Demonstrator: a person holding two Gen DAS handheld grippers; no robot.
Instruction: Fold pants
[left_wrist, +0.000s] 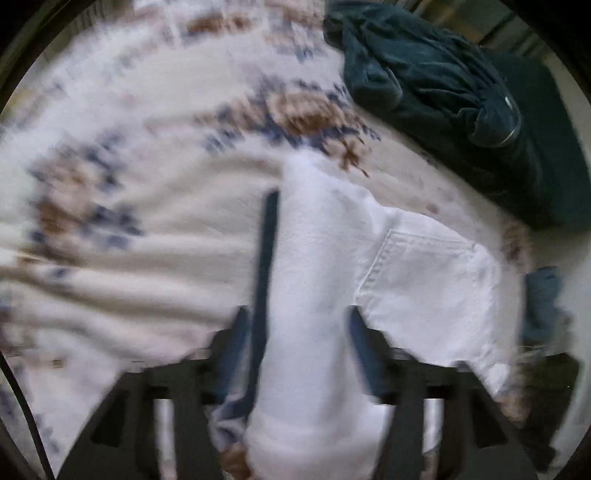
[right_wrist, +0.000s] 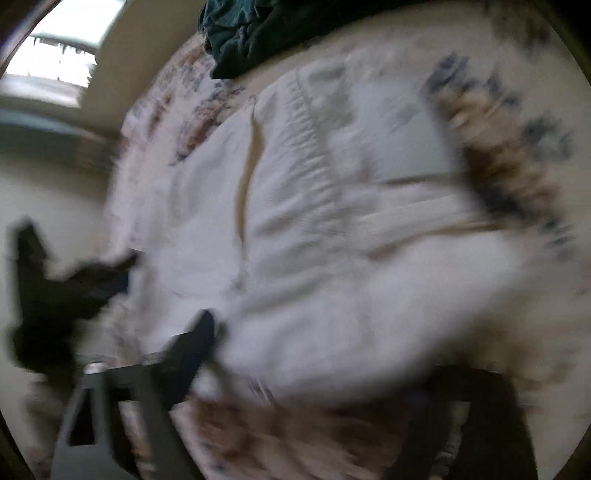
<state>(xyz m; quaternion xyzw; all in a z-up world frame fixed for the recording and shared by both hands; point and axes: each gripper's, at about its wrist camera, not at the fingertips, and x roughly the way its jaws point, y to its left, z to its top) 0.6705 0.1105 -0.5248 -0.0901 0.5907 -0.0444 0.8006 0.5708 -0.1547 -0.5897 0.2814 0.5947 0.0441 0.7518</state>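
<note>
White pants (left_wrist: 402, 266) lie on a floral bedspread (left_wrist: 147, 229), back pocket showing. In the left wrist view a bunched fold of the white cloth runs between the fingers of my left gripper (left_wrist: 299, 332), which is shut on it. In the blurred right wrist view the white pants (right_wrist: 295, 206) spread across the bed, and cloth fills the gap of my right gripper (right_wrist: 314, 332); its left finger (right_wrist: 199, 332) shows, the right one is hidden under cloth. The other gripper (right_wrist: 55, 284) appears at the left as a dark blur.
A pile of dark teal clothes (left_wrist: 443, 92) lies at the far right of the bed, also in the right wrist view (right_wrist: 251, 33). A blue garment (left_wrist: 543, 302) lies at the right edge. A bright window (right_wrist: 55, 55) and wall are to the left.
</note>
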